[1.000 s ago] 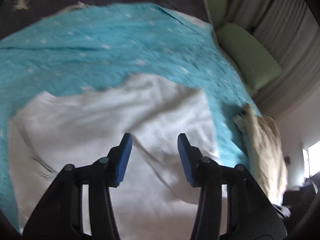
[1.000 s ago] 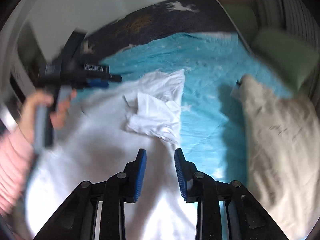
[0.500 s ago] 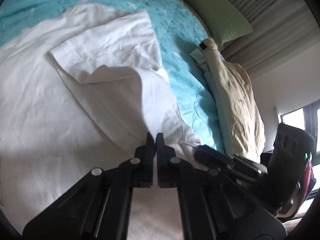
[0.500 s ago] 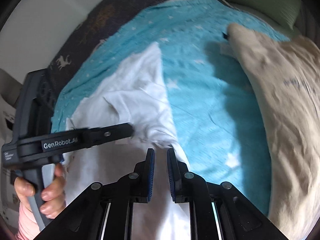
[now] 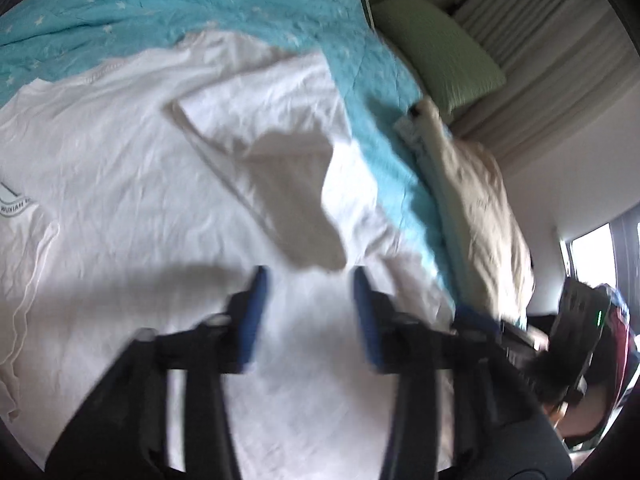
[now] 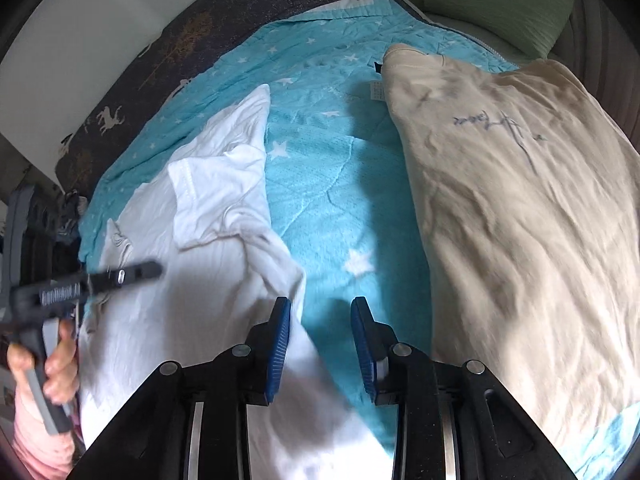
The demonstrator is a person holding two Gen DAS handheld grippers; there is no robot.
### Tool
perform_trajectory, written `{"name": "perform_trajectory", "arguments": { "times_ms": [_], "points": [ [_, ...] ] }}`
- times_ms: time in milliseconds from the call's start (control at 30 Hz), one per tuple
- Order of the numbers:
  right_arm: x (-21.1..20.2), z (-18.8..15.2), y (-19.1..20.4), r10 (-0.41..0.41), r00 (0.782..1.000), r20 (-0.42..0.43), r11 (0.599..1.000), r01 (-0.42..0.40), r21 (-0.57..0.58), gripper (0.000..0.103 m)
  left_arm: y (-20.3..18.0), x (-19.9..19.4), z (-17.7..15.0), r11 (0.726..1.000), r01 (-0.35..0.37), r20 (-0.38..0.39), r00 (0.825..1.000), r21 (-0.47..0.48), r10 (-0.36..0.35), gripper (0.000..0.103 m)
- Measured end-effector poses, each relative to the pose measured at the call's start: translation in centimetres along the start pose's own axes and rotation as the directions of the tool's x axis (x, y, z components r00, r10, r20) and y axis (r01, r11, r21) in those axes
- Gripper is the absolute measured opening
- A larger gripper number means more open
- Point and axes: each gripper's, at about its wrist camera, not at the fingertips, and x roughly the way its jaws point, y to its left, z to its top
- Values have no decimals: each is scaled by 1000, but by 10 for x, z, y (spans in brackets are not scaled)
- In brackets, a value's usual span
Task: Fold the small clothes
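Left gripper [image 5: 308, 300]: fingers spread wide, nothing between them, held over the white shirt; the view is blurred.
Right gripper [image 6: 318, 334]: fingers wide apart and empty, over the shirt's right edge where it meets the blanket.
White shirt [image 5: 140, 200]: spread on the blue blanket, one sleeve [image 5: 256, 116] folded in over the body.
Blue blanket [image 6: 320, 184]: star-patterned, under both garments.
Beige shirt [image 6: 520, 200]: lying flat, just beside the white one, a strip of blanket between them.
Green pillow [image 5: 436, 48]: beyond the blanket, against the curtain [image 5: 540, 40].
Dark sheet [image 6: 200, 28]: printed with white deer, past the blanket.
Writing: a grey logo at the shirt's left edge starts "WUXIAN"; blue script on the beige shirt, unreadable.
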Motion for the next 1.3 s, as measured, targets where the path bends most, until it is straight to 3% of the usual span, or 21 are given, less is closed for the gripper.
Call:
{"name": "perform_trajectory", "arguments": {
  "times_ms": [67, 133, 200, 267, 333, 467, 600, 733, 833, 900, 933, 1167, 1300],
  "points": [
    [-13, -12, -5, 3, 1000, 0, 1000, -3, -10, 45, -10, 3, 8, 1000, -14, 34, 999, 12, 13, 57],
    [-28, -31, -14, -5, 1000, -2, 1000, 5, -29, 45, -20, 13, 12, 999, -18, 27, 999, 37, 17, 56],
    [-45, -53, -27, -2, 1000, -14, 1000, 1, -29, 45, -27, 24, 14, 996, -45, 5, 999, 71, 45, 1],
    [-64, -75, -44, -55, 998, -7, 998, 55, -10, 47, -31, 29, 9, 997, -34, -35, 999, 67, 36, 1],
    [-82, -95, -63, -98, 995, -1, 995, 98, 33, 48, -37, 19, -1, 997, 3, -18, 1000, 82, -2, 1],
    [-115, -142, -110, -93, 996, 5, 981, 90, 173, 48, -53, -8, -22, 983, -1, 18, 1000, 182, -2, 1],
    [-131, -175, -133, 0, 999, 45, 961, -13, 275, 49, -56, -18, -31, 980, -18, 9, 1000, 199, 17, 1],
    [-139, -190, -129, 131, 988, 84, 947, -150, 283, 55, -53, -20, -40, 980, -32, -6, 999, 197, 34, 2],
    [-138, -198, -118, 134, 989, 67, 962, -146, 233, 55, -50, -21, -42, 985, -48, -14, 999, 165, 51, 14],
    [-137, -199, -114, 101, 992, 79, 965, -117, 235, 11, -46, -23, -44, 988, -58, -14, 998, 140, 61, 18],
    [-136, -198, -113, 104, 992, 69, 963, -118, 243, 3, -44, -24, -45, 989, -64, -15, 998, 134, 66, 19],
    [-177, -215, -114, 64, 989, 135, 964, -97, 249, 2, -24, -34, -42, 995, -80, 4, 997, 64, 80, 25],
    [-174, -231, -123, -3, 998, 61, 957, -14, 288, 2, -19, -30, -41, 995, -89, 5, 996, 40, 89, 25]
  ]
}}
